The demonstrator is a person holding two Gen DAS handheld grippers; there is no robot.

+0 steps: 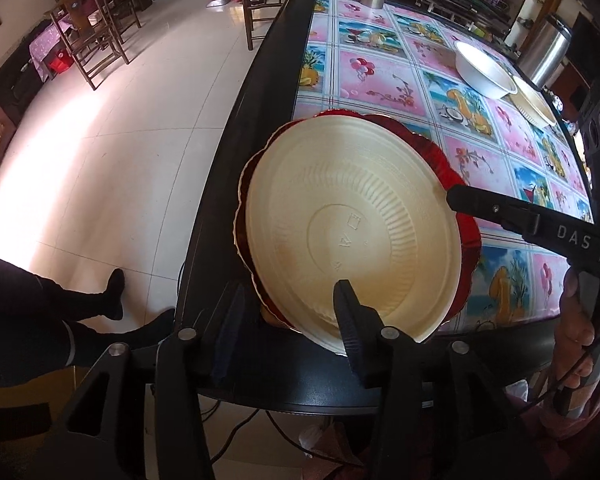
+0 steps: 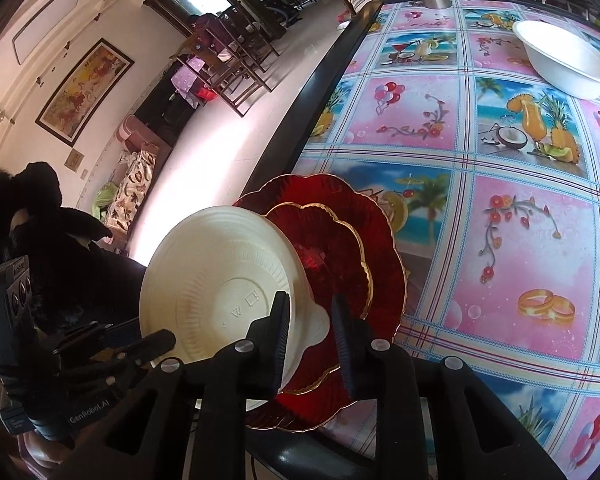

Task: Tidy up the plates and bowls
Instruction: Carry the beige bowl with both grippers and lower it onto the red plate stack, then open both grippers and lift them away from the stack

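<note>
Gripping the cream ribbed upturned disposable bowl (image 2: 220,292) by its rim at five o'clock, the narrowly parted right tongs (image 2: 310,340) alone hold it, since the left tongs (image 1: 288,312) stand half open around its edge, so it could tip onto the red gold-rimmed scalloped plates (image 2: 340,264) near the counter (image 2: 500,240) edge.

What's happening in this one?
A person with a gripper in each hand is handling an upturned cream bowl, tilted over two stacked red plates at the near edge of the table. The left gripper stands open around its rim; the right gripper straddles another part of the rim, grip unclear. A white bowl sits farther back.
</note>
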